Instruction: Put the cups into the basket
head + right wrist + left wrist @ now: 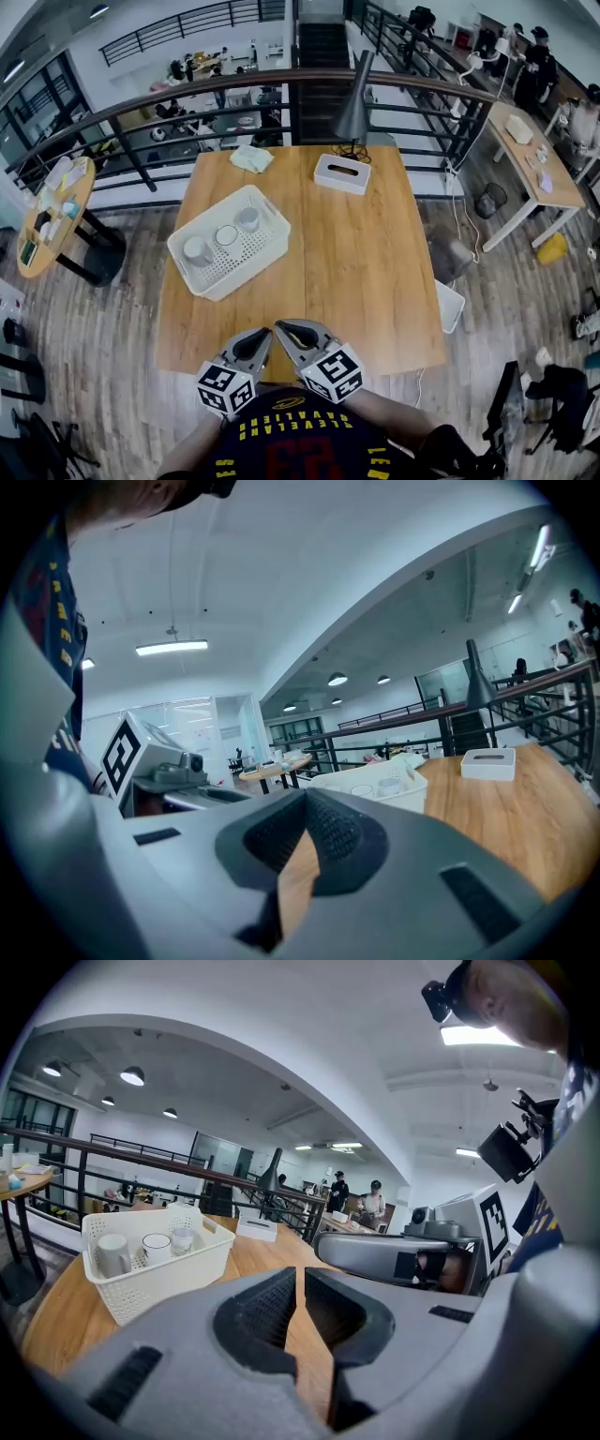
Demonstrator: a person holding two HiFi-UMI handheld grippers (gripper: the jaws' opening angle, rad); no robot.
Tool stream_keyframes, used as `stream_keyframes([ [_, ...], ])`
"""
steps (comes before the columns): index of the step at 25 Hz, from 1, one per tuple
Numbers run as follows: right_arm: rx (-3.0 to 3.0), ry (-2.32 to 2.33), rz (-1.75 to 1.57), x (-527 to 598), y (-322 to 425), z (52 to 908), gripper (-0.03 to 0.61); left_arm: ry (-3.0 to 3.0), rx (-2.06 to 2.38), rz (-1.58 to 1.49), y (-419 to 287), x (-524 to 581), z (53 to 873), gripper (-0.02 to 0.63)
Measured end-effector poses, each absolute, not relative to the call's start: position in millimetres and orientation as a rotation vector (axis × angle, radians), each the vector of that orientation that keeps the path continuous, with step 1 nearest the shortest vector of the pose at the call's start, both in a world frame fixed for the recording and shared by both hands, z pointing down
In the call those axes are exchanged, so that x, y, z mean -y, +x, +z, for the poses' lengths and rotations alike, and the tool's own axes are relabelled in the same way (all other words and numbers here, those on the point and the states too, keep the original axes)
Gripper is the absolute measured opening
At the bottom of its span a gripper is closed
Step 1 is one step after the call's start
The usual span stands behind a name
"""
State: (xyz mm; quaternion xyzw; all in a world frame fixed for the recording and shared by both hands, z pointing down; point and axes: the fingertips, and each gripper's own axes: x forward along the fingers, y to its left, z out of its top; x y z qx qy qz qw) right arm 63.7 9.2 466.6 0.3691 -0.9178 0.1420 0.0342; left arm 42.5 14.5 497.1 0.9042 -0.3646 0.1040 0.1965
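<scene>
A white perforated basket (270, 223) lies on the wooden table (347, 272), left of centre. Three cups stand inside it: a grey one (197, 250), a white one (227, 235) and a clear one (248, 218). The left gripper view shows the same basket (187, 1265) with its cups (157, 1247) ahead on the left. In the right gripper view the basket (394, 785) is ahead, past the jaws. Both grippers hover over the table's near edge, close to the person's body. My left gripper (268, 335) is shut and empty. My right gripper (279, 329) is shut and empty too, tips nearly touching the left's.
A white tissue box (341, 172) and a grey desk lamp (354, 112) stand at the table's far end, with a pale cloth (251, 157) to their left. A black railing (141, 103) runs behind. A round table (52, 220) stands at the left.
</scene>
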Motion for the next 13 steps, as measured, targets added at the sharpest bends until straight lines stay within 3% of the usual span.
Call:
stream_keyframes([
  [13,2.786,1.208,0.458,-18.0,86.7,463.4,0.014,2.531,0.962,0.288,60.7,-19.4,495.7,0.025],
])
